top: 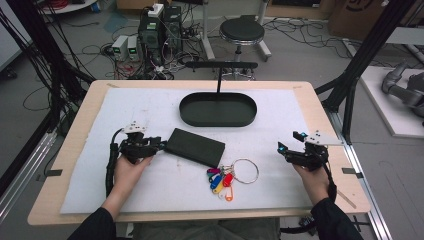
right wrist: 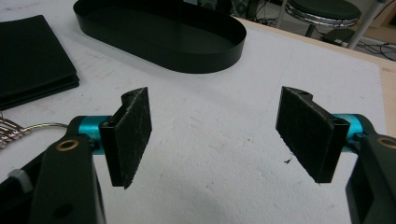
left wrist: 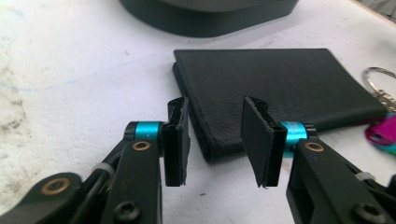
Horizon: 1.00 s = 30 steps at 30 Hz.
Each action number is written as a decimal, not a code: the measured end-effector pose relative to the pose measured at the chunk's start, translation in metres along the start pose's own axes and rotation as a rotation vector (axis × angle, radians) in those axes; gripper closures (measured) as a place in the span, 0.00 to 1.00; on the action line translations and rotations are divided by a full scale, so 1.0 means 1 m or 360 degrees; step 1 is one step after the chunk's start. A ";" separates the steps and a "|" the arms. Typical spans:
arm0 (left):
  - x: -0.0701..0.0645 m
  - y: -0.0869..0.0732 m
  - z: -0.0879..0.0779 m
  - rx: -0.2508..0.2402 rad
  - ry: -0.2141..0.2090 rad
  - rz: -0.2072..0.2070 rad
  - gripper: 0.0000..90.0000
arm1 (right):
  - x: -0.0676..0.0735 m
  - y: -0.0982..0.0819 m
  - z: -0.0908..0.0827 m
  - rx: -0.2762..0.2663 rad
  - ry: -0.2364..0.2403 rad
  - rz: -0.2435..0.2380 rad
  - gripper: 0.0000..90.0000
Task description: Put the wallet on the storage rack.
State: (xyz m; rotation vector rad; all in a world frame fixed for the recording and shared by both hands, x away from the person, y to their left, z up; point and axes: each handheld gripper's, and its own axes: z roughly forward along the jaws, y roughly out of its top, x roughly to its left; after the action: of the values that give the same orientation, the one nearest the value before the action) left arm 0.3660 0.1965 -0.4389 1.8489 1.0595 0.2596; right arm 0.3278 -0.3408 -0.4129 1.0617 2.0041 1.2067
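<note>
My left gripper (left wrist: 215, 140) sat at the near corner of the black wallet (left wrist: 275, 88), jaws apart with that corner just ahead of the gap, nothing pinched. The wallet lay flat on the white mat (top: 150, 107), its long axis running from ten to four o'clock in the high view (the oval tray (top: 218, 109) beyond it at twelve). My right gripper (right wrist: 215, 135) stood wide open, well apart at three o'clock.
</note>
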 end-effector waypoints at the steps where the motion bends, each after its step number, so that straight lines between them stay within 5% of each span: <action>1: 0.001 0.000 0.002 0.0019 -0.0003 -0.0021 0.64 | 0.001 0.000 0.000 0.0001 -0.0002 0.0004 0.30; 5: 0.004 0.001 0.012 0.0085 0.0014 -0.0091 0.61 | 0.002 0.001 0.002 -0.0005 0.0002 -0.0011 0.30; 9: 0.007 0.000 0.015 0.0089 -0.0069 -0.0210 0.68 | 0.004 0.002 0.003 -0.0006 0.0006 -0.0020 0.30; 11: 0.006 0.000 0.015 0.0091 -0.0089 -0.0196 0.77 | 0.004 0.002 0.003 -0.0006 0.0006 -0.0024 0.30; 17: 0.006 -0.001 0.016 0.0098 -0.0084 -0.0238 0.79 | 0.006 0.003 0.006 0.0001 0.0015 -0.0028 0.30; 21: 0.003 0.000 0.014 0.0083 -0.0043 -0.0202 0.87 | 0.009 0.005 0.007 -0.0004 0.0026 -0.0034 0.30; 26: 0.004 0.001 0.010 0.0065 -0.0057 -0.0204 0.95 | 0.020 0.009 0.011 -0.0017 0.0077 -0.0054 0.30; 30: 0.004 0.002 0.008 0.0064 -0.0106 -0.0265 0.96 | 0.036 0.015 0.017 -0.0041 0.0171 -0.0076 0.30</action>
State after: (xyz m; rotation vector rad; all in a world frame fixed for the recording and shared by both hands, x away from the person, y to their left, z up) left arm 0.3743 0.1942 -0.4431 1.7799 1.1724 0.0788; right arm 0.3278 -0.2985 -0.4090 0.9496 2.0767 1.2854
